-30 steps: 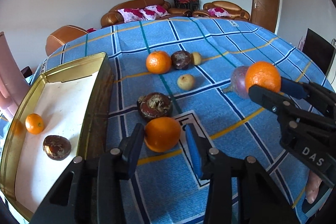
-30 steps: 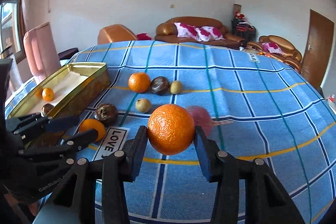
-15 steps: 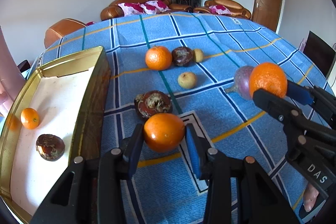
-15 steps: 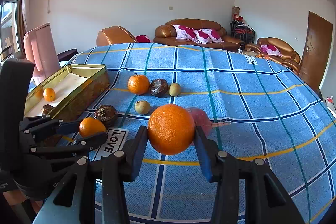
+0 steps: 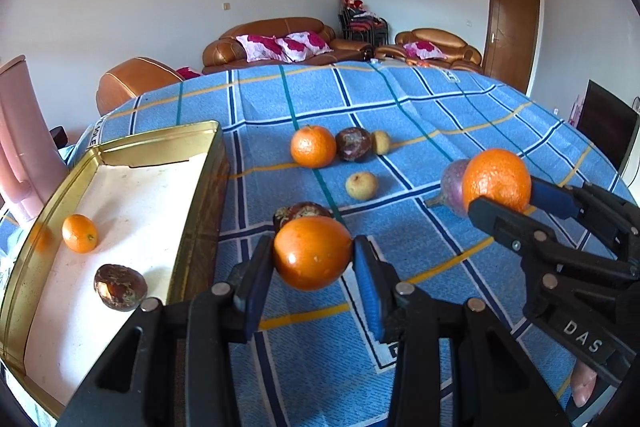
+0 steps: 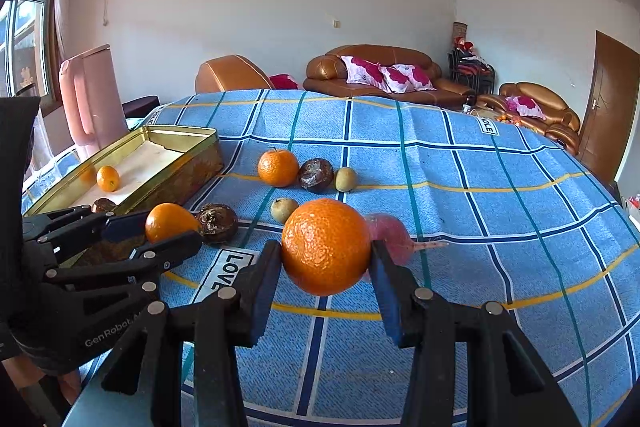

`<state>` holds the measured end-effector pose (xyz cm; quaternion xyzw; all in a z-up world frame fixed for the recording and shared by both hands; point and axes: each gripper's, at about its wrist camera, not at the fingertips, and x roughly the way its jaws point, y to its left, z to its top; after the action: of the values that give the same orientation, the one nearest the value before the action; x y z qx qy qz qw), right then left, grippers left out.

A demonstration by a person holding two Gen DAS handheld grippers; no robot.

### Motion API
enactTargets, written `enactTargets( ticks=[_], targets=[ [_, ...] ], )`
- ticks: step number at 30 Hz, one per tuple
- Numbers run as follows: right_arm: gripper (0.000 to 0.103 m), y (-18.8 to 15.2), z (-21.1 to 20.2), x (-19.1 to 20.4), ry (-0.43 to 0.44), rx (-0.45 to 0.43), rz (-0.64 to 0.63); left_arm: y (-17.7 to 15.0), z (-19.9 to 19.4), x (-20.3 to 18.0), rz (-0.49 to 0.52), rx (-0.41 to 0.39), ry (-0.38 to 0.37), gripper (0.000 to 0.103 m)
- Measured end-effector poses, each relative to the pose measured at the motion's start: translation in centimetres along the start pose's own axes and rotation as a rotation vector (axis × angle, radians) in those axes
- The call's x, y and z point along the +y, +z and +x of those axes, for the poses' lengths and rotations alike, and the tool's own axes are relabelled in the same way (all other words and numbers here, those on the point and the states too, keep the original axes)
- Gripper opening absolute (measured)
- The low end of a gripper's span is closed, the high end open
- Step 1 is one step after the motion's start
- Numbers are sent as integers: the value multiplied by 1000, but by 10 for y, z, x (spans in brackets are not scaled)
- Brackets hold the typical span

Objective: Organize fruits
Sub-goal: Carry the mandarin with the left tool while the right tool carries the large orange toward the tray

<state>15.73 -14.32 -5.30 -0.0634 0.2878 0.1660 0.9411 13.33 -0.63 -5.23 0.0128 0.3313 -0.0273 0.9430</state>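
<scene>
Both tools are clamped on fruit just right of the gold tin point(image 5: 192, 211): left tool point(image 5: 314, 259) pinching a smooth orange point(image 5: 312, 253), right tool point(image 6: 326, 261) a bigger pebbly orange point(image 6: 326, 247), both probably firm but slippery, so grip across the middle.

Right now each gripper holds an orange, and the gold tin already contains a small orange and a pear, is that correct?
Not quite: beside the small orange, the gold tin holds a dark brown fruit, not a pear, as the left wrist view shows. The left gripper and right gripper do each hold an orange.
</scene>
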Motion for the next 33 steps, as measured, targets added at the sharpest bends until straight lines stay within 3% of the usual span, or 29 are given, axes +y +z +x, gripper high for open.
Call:
enactTargets(
  ticks=[19,33],
  targets=[
    [47,-1,-14,5,5,-80,-21,-3,-27,6,-39,-138,17,42],
    [47,-2,-23,5,8,-127,-32,-5,-37,9,-53,-197,33,42]
  ],
)
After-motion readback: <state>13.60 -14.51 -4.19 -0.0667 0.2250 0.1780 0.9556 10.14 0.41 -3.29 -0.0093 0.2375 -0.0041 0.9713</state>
